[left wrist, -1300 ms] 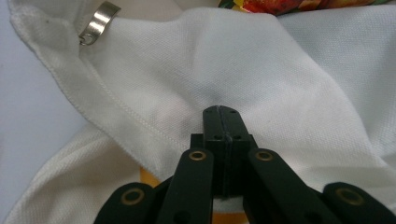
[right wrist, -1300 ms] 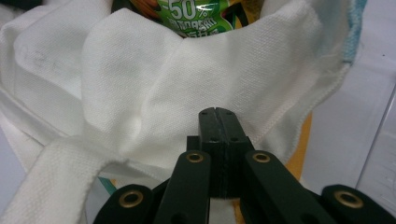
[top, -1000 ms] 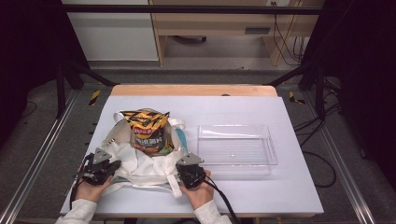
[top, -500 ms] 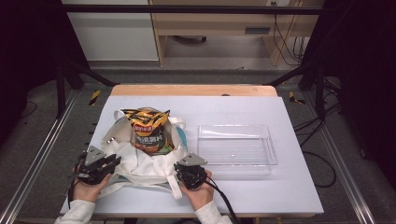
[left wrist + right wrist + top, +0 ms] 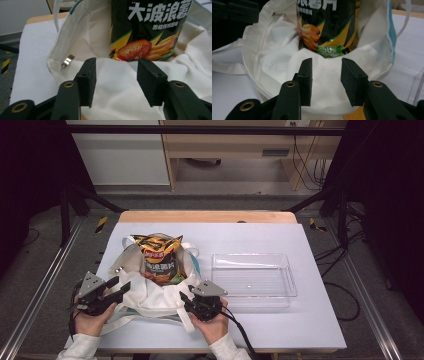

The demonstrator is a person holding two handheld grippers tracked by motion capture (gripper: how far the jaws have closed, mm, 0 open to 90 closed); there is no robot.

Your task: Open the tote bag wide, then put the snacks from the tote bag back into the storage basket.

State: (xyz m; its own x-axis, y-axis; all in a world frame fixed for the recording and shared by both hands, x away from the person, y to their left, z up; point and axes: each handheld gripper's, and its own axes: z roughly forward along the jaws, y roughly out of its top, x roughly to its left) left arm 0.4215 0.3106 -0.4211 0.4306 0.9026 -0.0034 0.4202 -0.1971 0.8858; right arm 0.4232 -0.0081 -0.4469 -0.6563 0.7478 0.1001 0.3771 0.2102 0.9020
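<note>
Both tools, left tool (image 5: 120, 287) and right tool (image 5: 186, 299), released, jaws just opening, nothing gripped. Tote bag (image 5: 150, 292) lies ahead of them, pushed down around upright chip bag (image 5: 160, 257). Chip bag not yet moved; tray (image 5: 252, 292) beside right tool.

1. High view: counter (image 5: 310, 255) bright, lit from above; surroundings dark, esp. the sides.
2. Soft short shadows under bag (image 5: 150, 292) and clear tray (image 5: 252, 292).
3. Gripper views: near fingers (image 5: 87, 80) slightly soft; chip bag (image 5: 147, 30) print sharp, mild sheen.
4. No heavy glare; slight grain.
</note>
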